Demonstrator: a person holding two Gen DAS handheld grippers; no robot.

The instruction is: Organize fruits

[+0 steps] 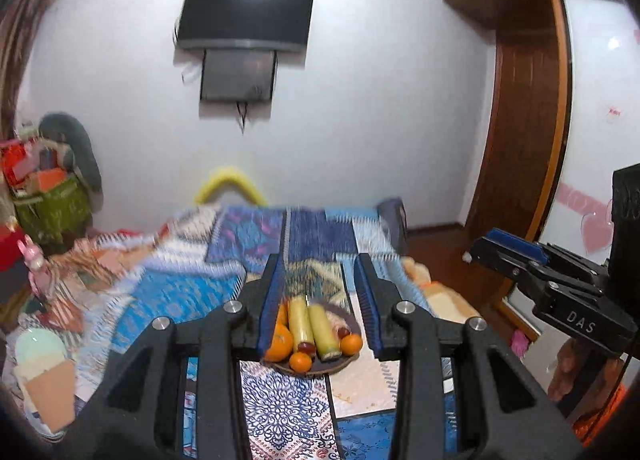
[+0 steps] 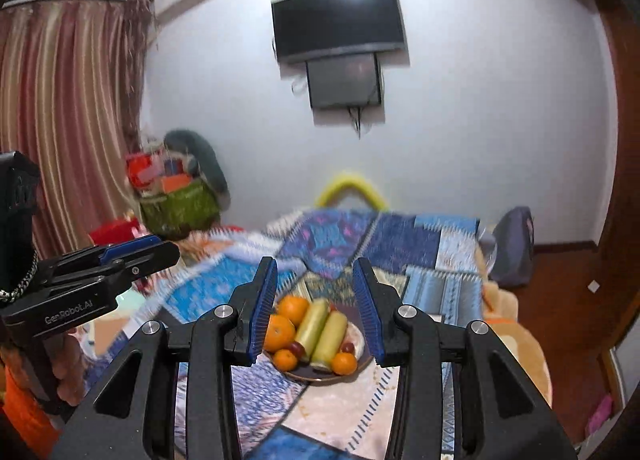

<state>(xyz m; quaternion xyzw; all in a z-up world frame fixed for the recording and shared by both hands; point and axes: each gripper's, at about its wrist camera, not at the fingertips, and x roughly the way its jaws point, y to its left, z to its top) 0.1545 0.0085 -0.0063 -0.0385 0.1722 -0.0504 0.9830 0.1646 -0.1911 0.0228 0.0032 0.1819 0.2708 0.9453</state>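
Both hand-held grippers, left hand-held gripper (image 1: 320, 300) and right hand-held gripper (image 2: 316, 308), gape empty. On the plate (image 2: 352, 374), round oranges (image 2: 280, 333) at 9 o'clock likely roll; grip their middles.

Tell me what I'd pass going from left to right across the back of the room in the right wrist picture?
Striped pinkish curtain → green fabric bag stuffed with boxes → black wall-mounted television → grey backpack on the floor.

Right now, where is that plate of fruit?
The plate of fruit lies on the patchwork bedspread, low and central in both wrist views, framed between each tool's jaws, below the wall-mounted TV.
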